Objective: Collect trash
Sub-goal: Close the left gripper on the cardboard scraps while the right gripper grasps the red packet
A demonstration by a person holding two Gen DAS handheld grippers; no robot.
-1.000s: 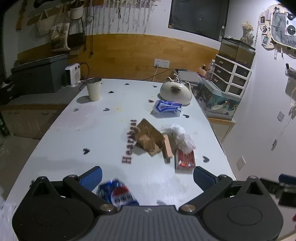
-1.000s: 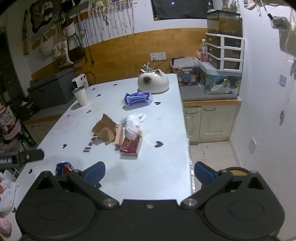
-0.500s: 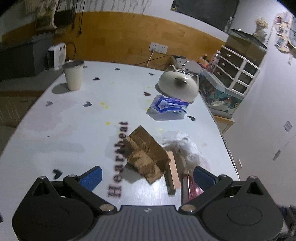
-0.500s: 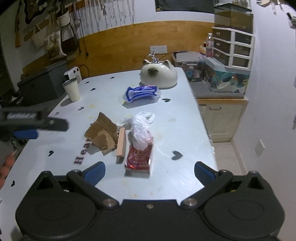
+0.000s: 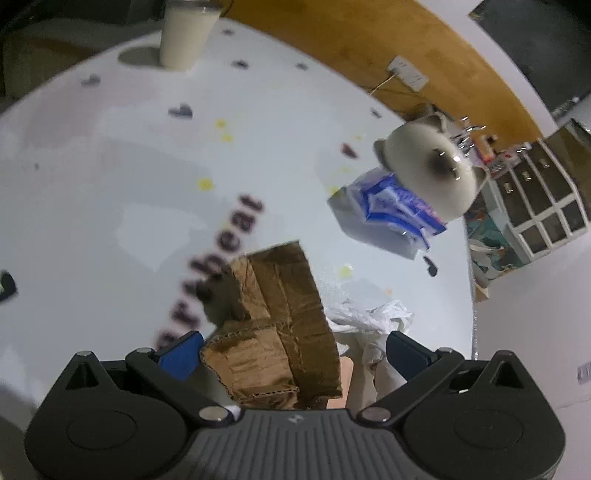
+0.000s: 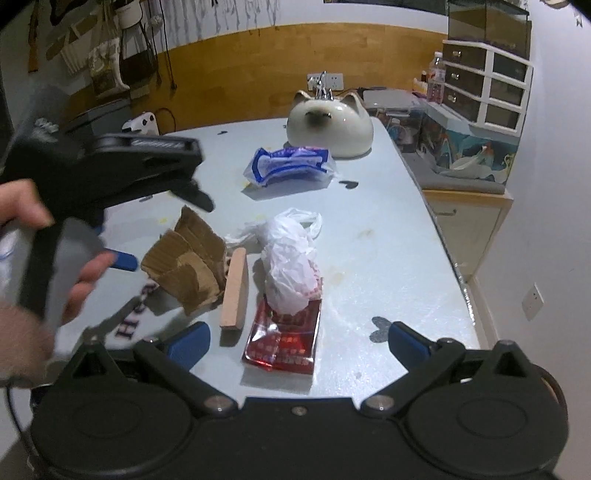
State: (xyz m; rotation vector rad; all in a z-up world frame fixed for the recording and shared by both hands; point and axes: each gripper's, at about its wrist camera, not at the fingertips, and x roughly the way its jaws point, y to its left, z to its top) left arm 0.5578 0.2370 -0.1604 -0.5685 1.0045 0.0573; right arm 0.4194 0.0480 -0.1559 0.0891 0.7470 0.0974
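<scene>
A torn brown cardboard piece lies on the white table and shows in the right wrist view too. My left gripper is open, its blue fingers either side of the cardboard, not closed on it. Beside the cardboard lie a wooden block, a crumpled white plastic bag and a red packet. A blue-and-white wrapper lies further back. My right gripper is open and empty, just in front of the red packet.
A white cat-shaped bowl stands at the back of the table, a paper cup at the far left. A cabinet with drawers stands beyond the table's right edge. The person's hand holds the left gripper.
My left gripper has swung forward and down over the cardboard, which now sits between its fingers. My right gripper has come closer to the red packet.
</scene>
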